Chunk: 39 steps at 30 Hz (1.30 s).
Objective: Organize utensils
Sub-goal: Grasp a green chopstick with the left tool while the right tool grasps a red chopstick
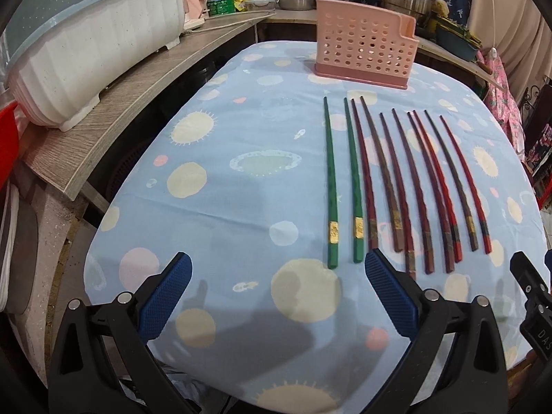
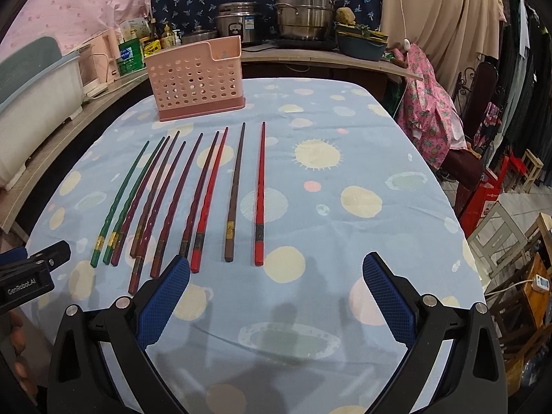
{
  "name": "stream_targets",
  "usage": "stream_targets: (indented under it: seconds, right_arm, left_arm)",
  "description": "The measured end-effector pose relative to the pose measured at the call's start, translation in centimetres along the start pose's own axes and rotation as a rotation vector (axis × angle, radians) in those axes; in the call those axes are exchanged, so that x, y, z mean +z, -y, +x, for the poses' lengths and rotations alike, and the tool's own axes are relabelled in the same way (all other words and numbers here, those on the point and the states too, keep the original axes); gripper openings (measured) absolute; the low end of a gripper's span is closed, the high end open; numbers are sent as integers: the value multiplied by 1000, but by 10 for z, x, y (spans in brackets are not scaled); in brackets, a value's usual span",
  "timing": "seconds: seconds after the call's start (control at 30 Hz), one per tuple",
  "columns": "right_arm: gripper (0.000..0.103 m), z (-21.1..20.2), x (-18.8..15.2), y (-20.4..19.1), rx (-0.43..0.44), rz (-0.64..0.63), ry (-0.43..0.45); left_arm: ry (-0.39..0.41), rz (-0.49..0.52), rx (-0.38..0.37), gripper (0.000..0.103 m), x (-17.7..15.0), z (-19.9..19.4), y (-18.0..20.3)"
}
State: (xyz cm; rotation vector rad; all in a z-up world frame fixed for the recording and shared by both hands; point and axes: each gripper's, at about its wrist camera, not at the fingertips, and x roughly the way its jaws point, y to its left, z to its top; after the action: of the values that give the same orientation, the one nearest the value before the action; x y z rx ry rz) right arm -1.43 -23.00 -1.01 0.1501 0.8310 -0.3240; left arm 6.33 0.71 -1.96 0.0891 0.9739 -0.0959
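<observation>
Several chopsticks lie side by side on the blue patterned tablecloth [image 1: 241, 189]: two green ones [image 1: 331, 186] at the left, then dark red, brown and bright red ones [image 1: 431, 189]. They also show in the right wrist view [image 2: 207, 196], with a bright red one [image 2: 260, 193] furthest right. A pink perforated utensil holder [image 1: 364, 43] stands upright behind them, also seen in the right wrist view [image 2: 196, 77]. My left gripper [image 1: 277, 269] is open and empty, hovering just short of the green chopsticks' near ends. My right gripper [image 2: 276, 269] is open and empty near the red chopsticks' near ends.
A white and blue dish rack [image 1: 86, 51] sits on a wooden shelf [image 1: 138, 93] at the left. Pots [image 2: 303, 10], bottles and a blue basin [image 2: 360, 46] stand on the counter behind. A chair with pink cloth [image 2: 427, 110] stands at the table's right.
</observation>
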Motion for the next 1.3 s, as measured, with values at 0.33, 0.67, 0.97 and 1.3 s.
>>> stream_targets:
  seconds: [0.33, 0.67, 0.97, 1.3]
  right_arm:
    - [71, 39, 12, 4, 25, 32, -58]
    - [41, 66, 17, -5, 60, 19, -107]
    - [32, 67, 14, -5, 42, -4, -84]
    - [7, 62, 10, -3, 92, -20, -92]
  left_arm:
    - [-47, 3, 9, 95, 10, 34, 1]
    - [-73, 9, -2, 89, 11, 51, 2]
    - [-81, -3, -33, 81, 12, 54, 4]
    - [-63, 41, -103, 13, 11, 44, 13]
